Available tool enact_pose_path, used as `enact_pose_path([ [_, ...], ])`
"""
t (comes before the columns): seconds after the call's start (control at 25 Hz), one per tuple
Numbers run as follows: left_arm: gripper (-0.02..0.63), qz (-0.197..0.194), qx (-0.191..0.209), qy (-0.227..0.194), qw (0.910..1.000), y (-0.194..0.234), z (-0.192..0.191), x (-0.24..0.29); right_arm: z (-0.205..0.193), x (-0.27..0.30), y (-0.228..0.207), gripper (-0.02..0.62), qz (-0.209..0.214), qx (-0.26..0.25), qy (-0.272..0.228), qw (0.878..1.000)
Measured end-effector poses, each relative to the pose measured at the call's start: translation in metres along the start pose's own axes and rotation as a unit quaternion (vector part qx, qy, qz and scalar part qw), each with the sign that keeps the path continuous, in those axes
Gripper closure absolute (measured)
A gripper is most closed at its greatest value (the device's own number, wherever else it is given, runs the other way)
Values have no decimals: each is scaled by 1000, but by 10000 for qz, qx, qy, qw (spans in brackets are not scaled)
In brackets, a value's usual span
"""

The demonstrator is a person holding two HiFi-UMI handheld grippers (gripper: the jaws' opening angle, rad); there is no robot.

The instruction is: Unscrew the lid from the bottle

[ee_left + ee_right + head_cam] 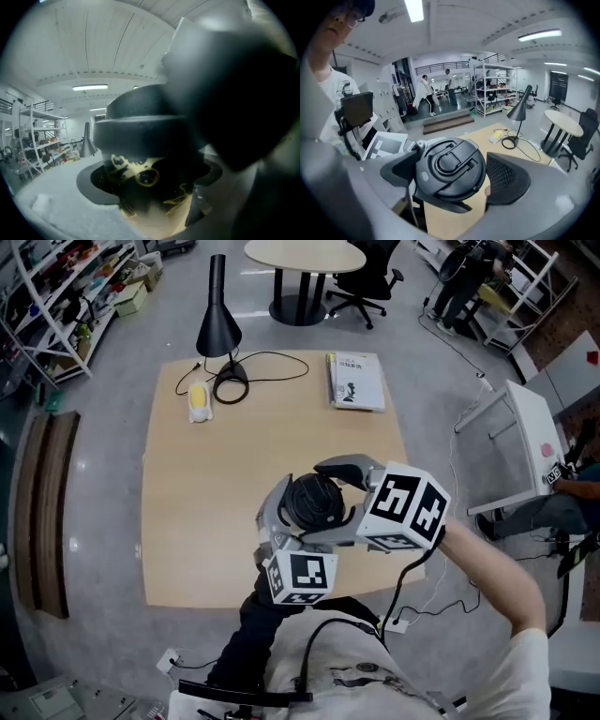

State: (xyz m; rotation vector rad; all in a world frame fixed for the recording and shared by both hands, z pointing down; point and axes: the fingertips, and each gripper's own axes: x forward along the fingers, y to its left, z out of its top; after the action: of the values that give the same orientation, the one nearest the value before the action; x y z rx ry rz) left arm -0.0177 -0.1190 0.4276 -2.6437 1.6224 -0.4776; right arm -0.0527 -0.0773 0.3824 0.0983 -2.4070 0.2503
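Observation:
A black bottle is held up over the front of the wooden table [206, 521]. Its round black lid [314, 501] faces the right gripper view, where the lid [450, 168] shows a recessed handle on top. My left gripper [281, 526] is shut on the bottle body [140, 180], which is dark with yellow markings, just under the lid [140, 131]. My right gripper [330, 502] comes in from the right with a jaw on each side of the lid. Its right pad [506, 178] stands a sliver off the lid's rim, so the gripper [452, 174] is open.
At the table's back stand a black desk lamp [218, 329] with its cable, a yellow-and-white object [199, 401] and a booklet [355, 381]. Beyond are a round table [305, 254] and an office chair [370, 282]. A white desk [525, 442] stands to the right.

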Motion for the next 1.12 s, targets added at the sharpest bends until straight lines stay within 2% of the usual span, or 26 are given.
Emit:
enact_pose_path([
  [0.08,155,84,-93,53,9999,2,-3,1,0,4,-2,143,-55,117,-28,9999],
  [0.16,155,-3,2,71,10000,-2,-5,0,-6,4,0,144,52,-22,175,9998],
  [0.32,155,-596,236,-19,9979,-24,-4,-1,-22,-3,15,149,513,-912,886,9906],
  [0.4,155,-1048,266,-112,9941,-38,-4,-4,-32,-7,23,149,845,-1578,1247,9759],
  [0.52,155,-1765,155,-302,9837,-57,1,-9,-46,-15,34,147,1427,-2586,1822,9379],
  [0.56,155,-1886,26,-362,9814,-60,3,-10,-46,-17,36,146,1568,-2718,1962,9290],
  [0.6,156,-1893,-127,-400,9810,-59,5,-10,-44,-17,39,142,1653,-2710,2040,9261],
  [0.64,155,-1784,-262,-400,9828,-55,6,-9,-40,-18,40,90,1674,-2578,2046,9293],
  [0.68,155,-1578,-334,-361,9862,-48,5,-8,-34,-18,40,20,1609,-2339,1975,9383],
  [0.76,156,-1007,-239,-192,9944,-33,1,-5,-18,-18,31,6,1196,-1613,1668,9653],
  [0.84,156,-459,-33,-4,9989,-20,-3,-3,-14,-14,20,19,732,-938,1529,9811],
  [0.88,155,-253,44,58,9997,-16,-4,-3,-17,-9,16,20,571,-738,1549,9835],
  [0.96,155,7,154,125,9998,-10,-4,-3,-22,1,9,66,401,-570,1557,9854],
  [1.0,155,59,208,153,9996,-9,-5,-3,-22,4,7,79,402,-569,1542,9856],
  [1.08,155,21,387,180,9991,-12,-6,-3,-24,5,11,150,559,-708,1623,9826],
  [1.12,155,-51,512,181,9985,-15,-6,-3,-27,5,15,149,675,-844,1748,9787],
])
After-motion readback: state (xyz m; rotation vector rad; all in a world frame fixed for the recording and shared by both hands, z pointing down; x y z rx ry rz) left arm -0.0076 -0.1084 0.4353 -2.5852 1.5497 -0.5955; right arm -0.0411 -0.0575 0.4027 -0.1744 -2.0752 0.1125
